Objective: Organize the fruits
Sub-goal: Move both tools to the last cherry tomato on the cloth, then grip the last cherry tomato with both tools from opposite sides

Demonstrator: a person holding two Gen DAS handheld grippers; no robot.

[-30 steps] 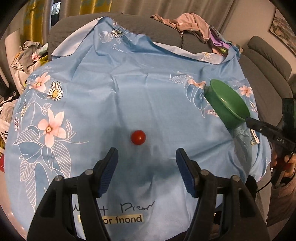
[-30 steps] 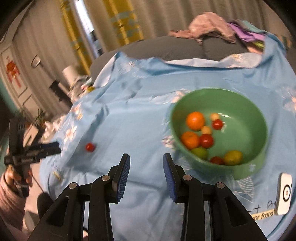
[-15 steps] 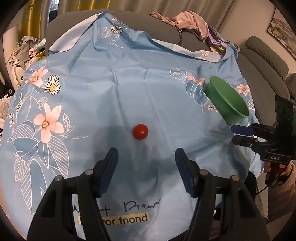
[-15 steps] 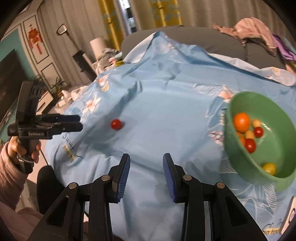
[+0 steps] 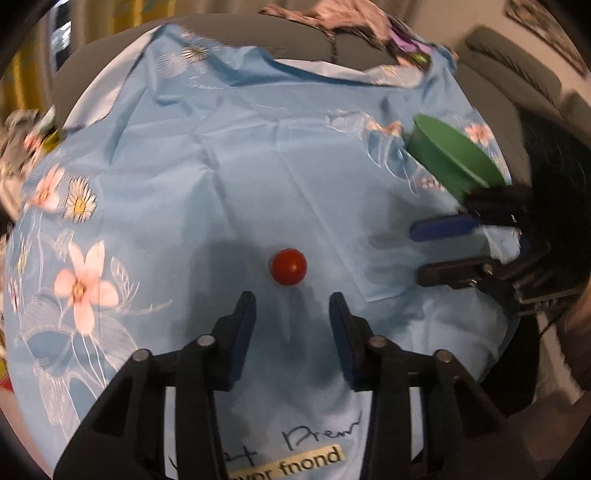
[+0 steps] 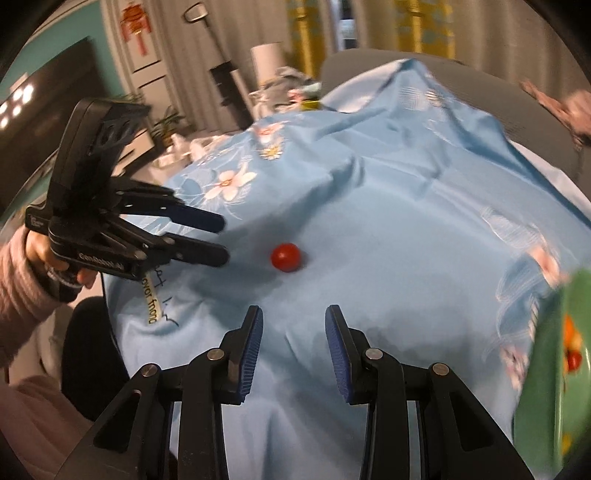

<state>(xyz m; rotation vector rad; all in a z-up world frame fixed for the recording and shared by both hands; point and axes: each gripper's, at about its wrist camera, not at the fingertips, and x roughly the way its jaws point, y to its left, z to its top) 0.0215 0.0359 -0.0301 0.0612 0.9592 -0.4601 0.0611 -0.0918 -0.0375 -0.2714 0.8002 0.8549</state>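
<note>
A small red tomato [image 5: 289, 266] lies alone on the blue flowered cloth [image 5: 221, 177]; it also shows in the right wrist view [image 6: 285, 257]. My left gripper [image 5: 291, 306] is open and empty, just short of the tomato. My right gripper [image 6: 293, 319] is open and empty, a little before the tomato from the other side; it shows in the left wrist view [image 5: 415, 251]. The left gripper shows in the right wrist view [image 6: 223, 238]. A green bowl [image 5: 452, 162] stands at the right; in the right wrist view its rim [image 6: 546, 354] shows, with orange and red fruits inside.
The cloth covers a grey sofa [image 5: 303, 40] with clothes [image 5: 332, 18] piled on its back. A printed label [image 5: 291, 463] lies at the cloth's near edge. A dark screen [image 6: 37, 122] and a cardboard roll [image 6: 267, 62] stand beyond the cloth's left side.
My right gripper has swung left, away from the bowl and toward the tomato. My left gripper has moved closer to the tomato. The tomato and bowl have not moved.
</note>
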